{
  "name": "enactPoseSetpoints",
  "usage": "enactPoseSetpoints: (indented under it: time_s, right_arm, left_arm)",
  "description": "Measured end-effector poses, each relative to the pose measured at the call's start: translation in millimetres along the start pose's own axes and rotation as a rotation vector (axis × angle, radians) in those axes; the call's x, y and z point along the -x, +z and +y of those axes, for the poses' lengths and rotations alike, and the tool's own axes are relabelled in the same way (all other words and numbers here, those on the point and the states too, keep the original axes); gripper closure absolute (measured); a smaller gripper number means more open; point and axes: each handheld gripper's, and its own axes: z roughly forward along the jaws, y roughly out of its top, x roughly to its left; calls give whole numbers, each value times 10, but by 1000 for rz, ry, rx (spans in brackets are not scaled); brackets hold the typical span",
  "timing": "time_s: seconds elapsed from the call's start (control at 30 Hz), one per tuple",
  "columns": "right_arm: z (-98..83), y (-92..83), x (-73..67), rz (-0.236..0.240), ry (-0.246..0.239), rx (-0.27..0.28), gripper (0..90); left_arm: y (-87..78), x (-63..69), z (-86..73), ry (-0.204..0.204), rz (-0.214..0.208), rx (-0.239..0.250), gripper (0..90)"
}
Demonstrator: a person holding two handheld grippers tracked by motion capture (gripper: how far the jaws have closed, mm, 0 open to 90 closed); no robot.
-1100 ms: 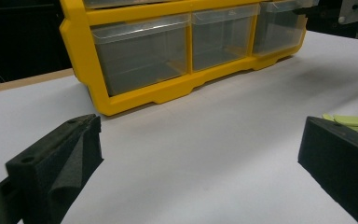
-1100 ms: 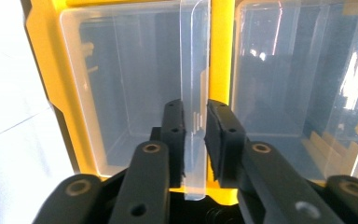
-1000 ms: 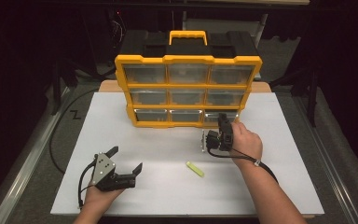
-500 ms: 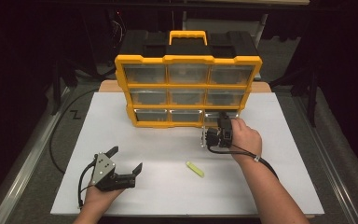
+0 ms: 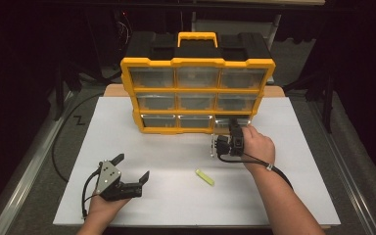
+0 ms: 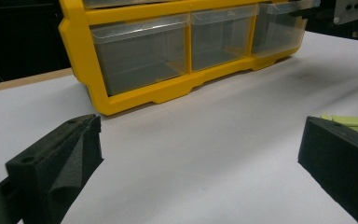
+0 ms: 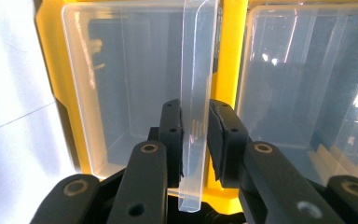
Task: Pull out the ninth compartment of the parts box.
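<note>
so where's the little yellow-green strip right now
In the high view the yellow-green strip lies flat on the white table, right of centre, between both grippers, in front of the yellow organizer.

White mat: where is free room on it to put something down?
Free: the wide strip of the white mat between the yellow drawer box and the left gripper, and the near right corner. Crowded: the front of the box's bottom right, where the right gripper pinches the clear drawer, and around the green strip.

The drawer cabinet [image 5: 197, 93] stands at the far middle of the table [image 5: 298, 196]. The small stick [image 5: 205, 177] lies near, before it, between both grippers.
</note>
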Motion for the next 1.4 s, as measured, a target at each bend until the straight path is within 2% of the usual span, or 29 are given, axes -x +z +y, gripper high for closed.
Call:
enactPoseSetpoints:
  time_s: [0.53,0.73,0.77,1.4]
  right_arm:
    - [-43,-262,-58,-12,13,23,787]
    - [-61,-365,-80,-4,15,25,787]
    - [-69,-377,-94,-12,29,27,788]
    - [-119,-632,-130,-29,9,48,791]
  left_arm:
    - [3,20,2,4,-2,7,3]
    - [5,24,3,6,-3,6,3]
    - [5,24,3,6,-3,6,3]
    - [16,28,3,8,-5,5,3]
